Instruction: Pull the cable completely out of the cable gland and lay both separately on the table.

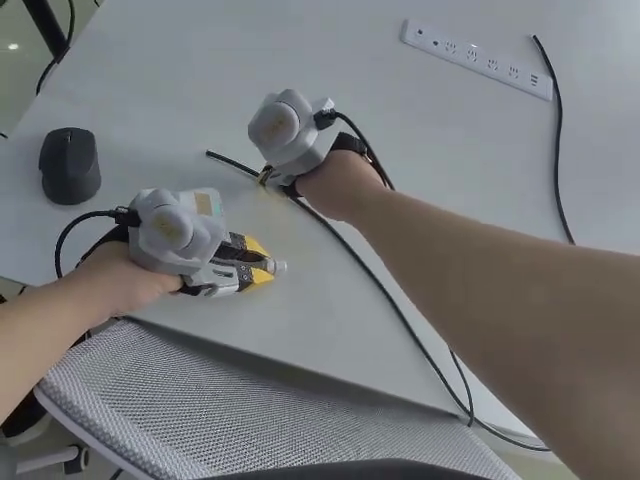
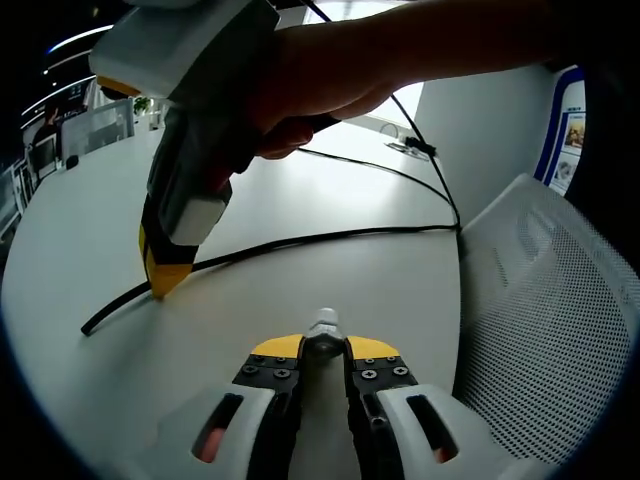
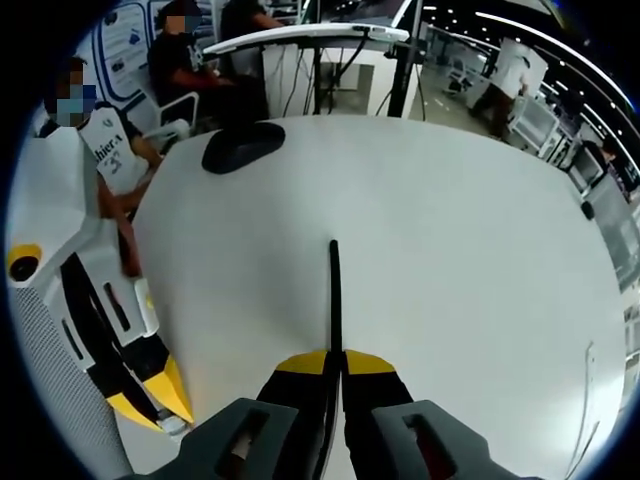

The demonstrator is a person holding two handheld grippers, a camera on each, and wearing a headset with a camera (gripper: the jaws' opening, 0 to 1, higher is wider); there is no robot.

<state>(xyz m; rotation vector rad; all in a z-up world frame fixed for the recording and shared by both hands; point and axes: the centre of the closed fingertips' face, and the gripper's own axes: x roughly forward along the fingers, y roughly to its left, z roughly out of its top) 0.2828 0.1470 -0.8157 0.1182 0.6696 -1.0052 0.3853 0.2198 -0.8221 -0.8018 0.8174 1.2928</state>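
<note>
**Head view.** The left gripper (image 1: 268,270) is sitting at 7 o'clock from the picture's centre, over the near edge of the white table (image 1: 200,60). Its yellow-tipped jaws are pinching a small whitish cable gland (image 1: 279,266), which is sticking out toward 3 o'clock. Whether the gland is touching the tabletop cannot be told. The right gripper (image 1: 268,180) is standing at 12 o'clock from the left one, well apart from it, with its jaws closed on the black cable (image 1: 385,293). The cable is running free of the gland. A short free end is pointing to 10 o'clock beyond the jaws, and the long run is trailing toward 5 o'clock and off the table edge. A dark computer mouse (image 1: 70,165) is lying at 9 o'clock, a white power strip (image 1: 475,58) at 1 o'clock, and a grey mesh chair (image 1: 250,410) at 6 o'clock.

**Left gripper view.** The left gripper (image 2: 322,345) is showing its jaws drawn almost together around the cable gland (image 2: 322,325), which is protruding at 12 o'clock from the tips. At 10 o'clock the right gripper (image 2: 160,275) is clamping the cable (image 2: 300,240), which is lying across the table.

**Right gripper view.** The right gripper (image 3: 336,358) is gripping the cable (image 3: 334,300) between closed jaws, the free end pointing to 12 o'clock. The left gripper (image 3: 165,405) is entering at 8 o'clock, and the mouse (image 3: 243,147) is resting at 11 o'clock.
</note>
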